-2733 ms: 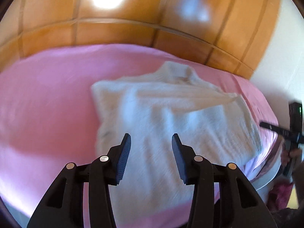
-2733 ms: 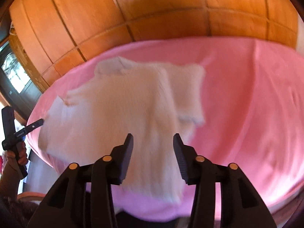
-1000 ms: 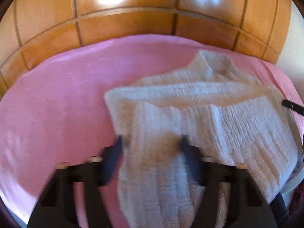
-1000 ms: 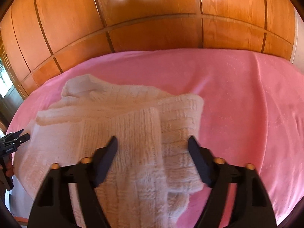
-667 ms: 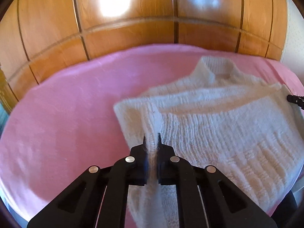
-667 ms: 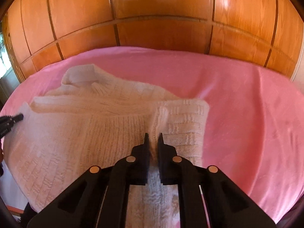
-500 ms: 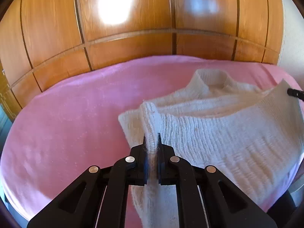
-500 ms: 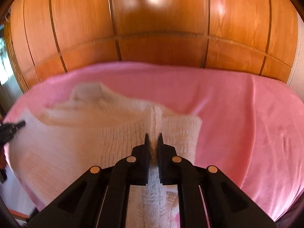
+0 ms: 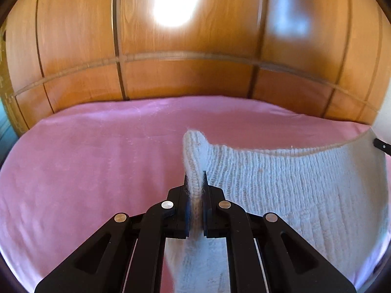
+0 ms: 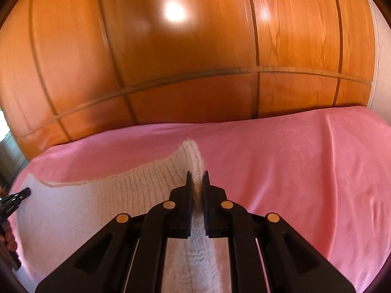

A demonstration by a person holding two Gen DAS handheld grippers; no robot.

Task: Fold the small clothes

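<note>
1. The white knitted sweater [image 9: 281,185] hangs stretched between the two grippers, above the pink bed cover [image 9: 92,161]. Its ribbed hem forms the raised top edge, sagging slightly between the two held corners.
2. In the left wrist view, one corner of the hem stands up between the fingers [image 9: 207,183] of the left gripper [image 9: 195,183], poking out past their tips. The rest of the cloth spreads away to the right and drops below the fingers.
3. In the right wrist view, the other corner rises between the fingers [image 10: 188,183] of the right gripper [image 10: 197,183]. The sweater [image 10: 102,195] sweeps off to the left, and a strip of it hangs down under the gripper.
4. The knit is thick and fuzzy, with vertical ribbing along the hem and looser stitches lower down. The bed cover is smooth, slightly glossy pink fabric with soft creases. Behind the bed stands a wall of polished orange-brown wooden panels [image 9: 183,78] with dark seams, reflecting a bright light patch.
5. Both pairs of black fingers are closed almost fully, with only the thickness of the knitted hem between them. Each pair pinches the sweater and touches nothing else.
6. The far gripper's dark tip shows at the edge of each view, touching the sweater's opposite corner.
</note>
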